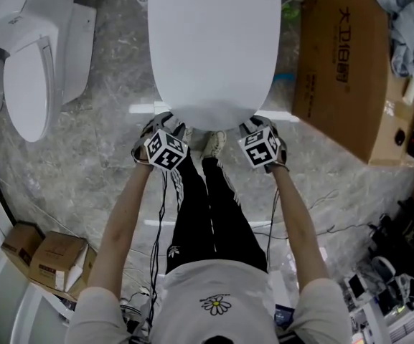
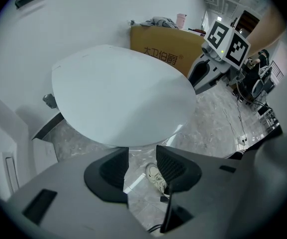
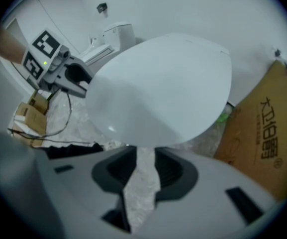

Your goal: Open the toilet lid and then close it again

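Note:
The white toilet lid (image 1: 214, 45) lies low and nearly flat over the bowl, filling the upper middle of the head view. My left gripper (image 1: 163, 129) is at the left of its front edge and my right gripper (image 1: 259, 129) at the right. In the left gripper view the lid (image 2: 121, 101) ends just above the left gripper (image 2: 142, 156), whose jaws stand apart with only floor and a shoe (image 2: 155, 177) between them. In the right gripper view the lid (image 3: 163, 88) likewise ends just above the right gripper (image 3: 144, 156), which is open over bare floor.
A second white toilet (image 1: 27, 56) stands at the left. A large cardboard box (image 1: 343, 63) with clothes on it stands to the right of the toilet. Small boxes (image 1: 49, 260) lie at the lower left, cables and clutter (image 1: 400, 264) at the lower right. The person's legs (image 1: 214, 206) are between the arms.

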The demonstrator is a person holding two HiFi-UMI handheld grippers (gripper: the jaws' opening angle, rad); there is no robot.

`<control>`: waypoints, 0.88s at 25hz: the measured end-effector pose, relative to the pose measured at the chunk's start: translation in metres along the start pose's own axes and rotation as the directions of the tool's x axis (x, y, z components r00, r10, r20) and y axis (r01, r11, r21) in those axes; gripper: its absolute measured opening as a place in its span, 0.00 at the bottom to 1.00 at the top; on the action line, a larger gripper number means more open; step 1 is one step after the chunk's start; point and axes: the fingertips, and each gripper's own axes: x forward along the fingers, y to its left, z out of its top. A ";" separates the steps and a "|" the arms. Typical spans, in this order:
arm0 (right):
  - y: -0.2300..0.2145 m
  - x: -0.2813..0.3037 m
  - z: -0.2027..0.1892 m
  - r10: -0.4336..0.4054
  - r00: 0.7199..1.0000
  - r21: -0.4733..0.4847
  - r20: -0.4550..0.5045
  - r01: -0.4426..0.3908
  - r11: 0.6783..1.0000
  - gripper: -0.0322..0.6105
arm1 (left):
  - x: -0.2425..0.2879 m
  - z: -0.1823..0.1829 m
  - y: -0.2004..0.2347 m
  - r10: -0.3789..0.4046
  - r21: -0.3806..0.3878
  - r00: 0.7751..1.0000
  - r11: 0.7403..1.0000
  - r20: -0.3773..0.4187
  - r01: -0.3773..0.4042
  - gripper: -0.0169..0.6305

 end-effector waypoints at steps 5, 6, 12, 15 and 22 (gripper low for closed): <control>-0.001 0.004 -0.001 -0.010 1.000 -0.005 0.006 0.010 1.000 0.25 | 0.006 -0.002 0.001 0.004 -0.014 1.000 1.000 0.000 -0.004 0.33; -0.001 0.004 -0.001 -0.012 1.000 -0.006 0.008 0.012 1.000 0.25 | 0.006 -0.002 0.001 0.009 -0.016 1.000 1.000 0.006 -0.009 0.33; -0.002 0.004 -0.001 -0.038 0.999 0.007 0.023 0.038 0.999 0.24 | 0.008 -0.002 0.002 0.024 -0.037 1.000 0.999 0.017 -0.024 0.33; -0.003 0.004 0.000 -0.053 0.998 0.029 0.038 0.052 0.998 0.24 | 0.008 -0.001 0.002 0.028 -0.031 0.999 0.999 0.026 -0.027 0.33; -0.001 0.004 -0.001 -0.064 0.997 0.014 0.034 0.064 0.998 0.24 | 0.007 0.000 0.002 0.030 -0.062 0.999 0.998 0.044 -0.027 0.33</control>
